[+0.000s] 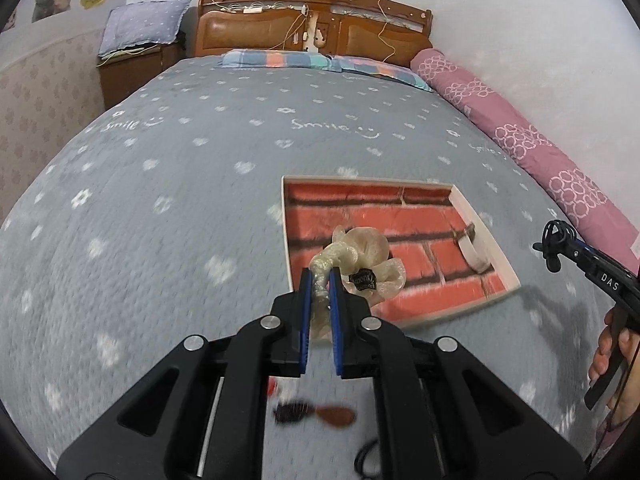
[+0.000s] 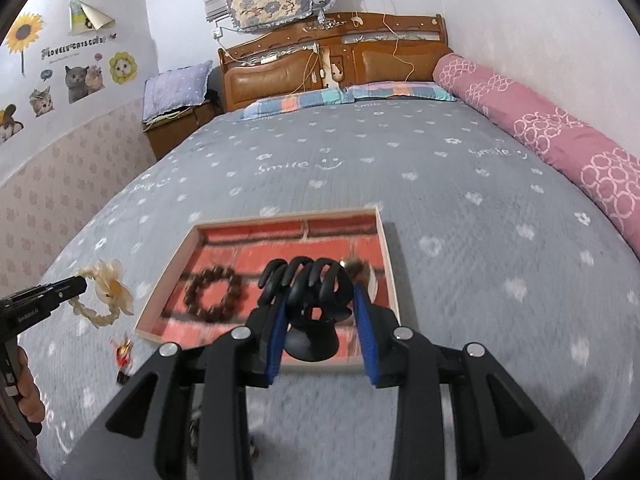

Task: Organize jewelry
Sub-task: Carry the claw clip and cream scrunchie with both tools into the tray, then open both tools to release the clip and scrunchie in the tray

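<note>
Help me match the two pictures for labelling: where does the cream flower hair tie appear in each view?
Left wrist: the cream flower hair tie is centre, pinched in the left claw, in front of the tray.
Right wrist: far left, at that claw's tip.
Shared landmark: the brick-patterned tray.

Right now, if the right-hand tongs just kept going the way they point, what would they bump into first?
Probably the tray with the brick-pattern lining. The right tongs, shut on a black hair claw, aim down at its near half, right of the bead bracelet. Depth is hard to judge, so the exact spot is uncertain.
</note>
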The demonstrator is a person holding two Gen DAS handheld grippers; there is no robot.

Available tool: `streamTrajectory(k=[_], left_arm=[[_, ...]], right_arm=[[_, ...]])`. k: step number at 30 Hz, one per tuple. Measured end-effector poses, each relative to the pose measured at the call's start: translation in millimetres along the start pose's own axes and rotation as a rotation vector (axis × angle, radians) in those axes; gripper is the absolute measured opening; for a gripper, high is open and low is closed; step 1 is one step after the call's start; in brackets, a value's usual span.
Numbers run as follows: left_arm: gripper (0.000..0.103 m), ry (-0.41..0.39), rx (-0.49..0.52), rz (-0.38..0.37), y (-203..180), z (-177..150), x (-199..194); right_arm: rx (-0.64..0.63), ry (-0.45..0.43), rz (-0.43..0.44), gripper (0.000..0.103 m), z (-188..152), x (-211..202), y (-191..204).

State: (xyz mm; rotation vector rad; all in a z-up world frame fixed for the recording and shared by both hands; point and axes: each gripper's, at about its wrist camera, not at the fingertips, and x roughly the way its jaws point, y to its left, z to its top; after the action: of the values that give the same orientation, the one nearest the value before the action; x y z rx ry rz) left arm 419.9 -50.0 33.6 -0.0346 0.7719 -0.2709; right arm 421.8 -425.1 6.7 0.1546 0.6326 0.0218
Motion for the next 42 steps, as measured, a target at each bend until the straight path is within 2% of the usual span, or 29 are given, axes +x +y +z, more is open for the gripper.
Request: streamTrajectory(k=[8, 14, 19, 22, 27, 34, 36, 38, 40, 42], left_arm=[[0.007, 0.041, 0.025, 0.029, -13, 38, 72], [0.007, 0.091, -0.024, 0.043, -5, 56, 137], [0.007, 0.116, -0.039, 0.06, 0, 65, 177], [0.007, 0.131, -0.039, 0.074, 3, 64, 192], [0.008, 0.154, -0.053, 0.061, 7, 62, 201], [0.01, 0.19, -0.022, 0.084, 3, 60, 205], [0.014, 0.193, -0.011, 0.094, 3, 59, 205], [0.019, 0.188, -0.007, 0.102, 3, 59, 203], [0.031, 0.18, -0.006, 0.1, 2, 59, 199], [0.045, 0.166, 0.004, 0.092, -1, 59, 192]], right_arm=[[-0.023, 0.05, -0.047, 0.032, 32, 76, -8], [0.025, 0.098, -0.041, 0.032, 48, 127, -20], [-0.001, 0.153, -0.075, 0.032, 49, 170, -22], [0.023, 0.172, -0.077, 0.032, 47, 188, -28], [-0.005, 0.213, -0.104, 0.032, 38, 210, -32], [0.004, 0.223, -0.097, 0.032, 38, 213, -35], [0.013, 0.23, -0.078, 0.032, 38, 212, -36], [0.018, 0.233, -0.069, 0.038, 38, 211, -38], [0.025, 0.237, -0.057, 0.045, 38, 209, -40], [0.017, 0.24, -0.047, 0.047, 37, 205, -40]])
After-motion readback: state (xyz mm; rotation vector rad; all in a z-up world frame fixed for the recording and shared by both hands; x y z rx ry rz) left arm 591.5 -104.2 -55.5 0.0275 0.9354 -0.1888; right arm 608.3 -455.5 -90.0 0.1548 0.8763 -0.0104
